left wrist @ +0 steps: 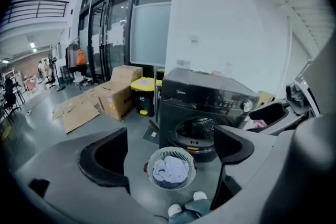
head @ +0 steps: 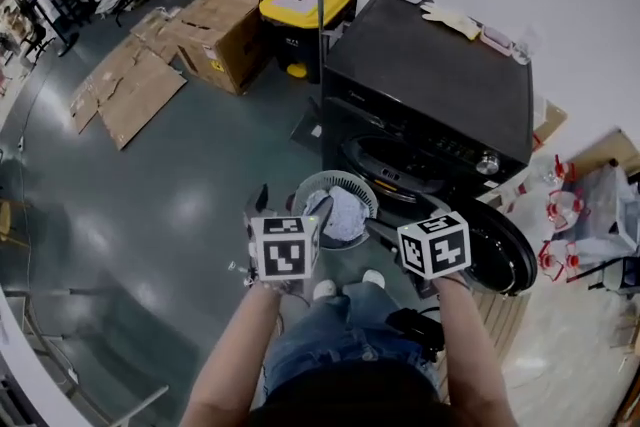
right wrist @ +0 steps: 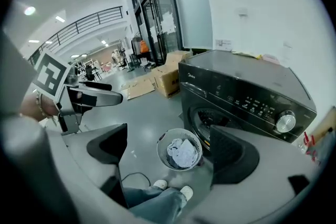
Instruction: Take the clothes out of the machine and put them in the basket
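Left gripper view: the left hand-held gripper (left wrist: 169, 152) has its jaws spread wide, with nothing between them. Framed in the gap, below and ahead on the grey floor (left wrist: 137, 124), stands a round white slatted plastic basket (left wrist: 151, 168). It holds a heap of pale blue and white clothes (left wrist: 170, 169). Just beyond it is the black front-loading washing machine (left wrist: 210, 97), whose round drum opening (left wrist: 197, 128) faces the basket. The drum looks dark and speckled, and I cannot tell whether any cloth remains inside.

Right gripper view: the right hand-held gripper (right wrist: 170, 150) is likewise wide open and empty. The basket again sits low between its jaws, with the drum opening just to its right, partly behind the right jaw. The person's white shoes (right wrist: 160, 184) are near the basket's close side.

Head view: both hand-held grippers hang well above the basket, the left over its left edge and the right beside the machine's round door (head: 500, 255), which is swung open. By my reading the right one is nearer the drum, so any further reach goes forward and down, past the basket.
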The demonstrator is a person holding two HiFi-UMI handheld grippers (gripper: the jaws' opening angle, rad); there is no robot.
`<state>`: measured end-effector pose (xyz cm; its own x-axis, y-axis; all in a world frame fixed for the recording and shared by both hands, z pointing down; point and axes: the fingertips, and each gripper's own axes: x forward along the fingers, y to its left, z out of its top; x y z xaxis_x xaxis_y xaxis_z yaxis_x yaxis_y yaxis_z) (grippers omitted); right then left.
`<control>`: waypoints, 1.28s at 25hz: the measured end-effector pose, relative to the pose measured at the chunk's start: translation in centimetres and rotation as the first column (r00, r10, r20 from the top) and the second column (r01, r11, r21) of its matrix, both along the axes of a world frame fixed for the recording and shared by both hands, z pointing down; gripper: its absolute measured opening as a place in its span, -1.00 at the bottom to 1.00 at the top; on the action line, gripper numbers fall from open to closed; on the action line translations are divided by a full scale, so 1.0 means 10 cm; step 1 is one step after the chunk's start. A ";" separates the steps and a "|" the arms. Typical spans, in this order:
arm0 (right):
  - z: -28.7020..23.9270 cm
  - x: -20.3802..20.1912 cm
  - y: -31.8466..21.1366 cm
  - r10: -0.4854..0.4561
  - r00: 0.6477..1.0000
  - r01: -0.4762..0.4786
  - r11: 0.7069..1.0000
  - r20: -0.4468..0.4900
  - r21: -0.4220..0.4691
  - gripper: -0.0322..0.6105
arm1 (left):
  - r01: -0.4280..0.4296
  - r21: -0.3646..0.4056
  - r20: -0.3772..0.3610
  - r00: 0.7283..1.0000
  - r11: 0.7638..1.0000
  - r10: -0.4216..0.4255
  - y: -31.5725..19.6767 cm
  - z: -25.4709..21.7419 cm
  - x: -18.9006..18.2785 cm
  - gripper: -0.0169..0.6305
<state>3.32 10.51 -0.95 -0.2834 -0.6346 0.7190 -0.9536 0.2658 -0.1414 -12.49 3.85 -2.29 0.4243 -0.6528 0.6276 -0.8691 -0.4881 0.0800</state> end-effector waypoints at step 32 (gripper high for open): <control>-2.65 0.66 -0.10 0.300 0.951 -0.125 0.605 -0.080 0.787 -0.91 | -0.125 0.759 -0.042 0.970 0.639 0.240 -0.31 -2.41 0.33 -0.96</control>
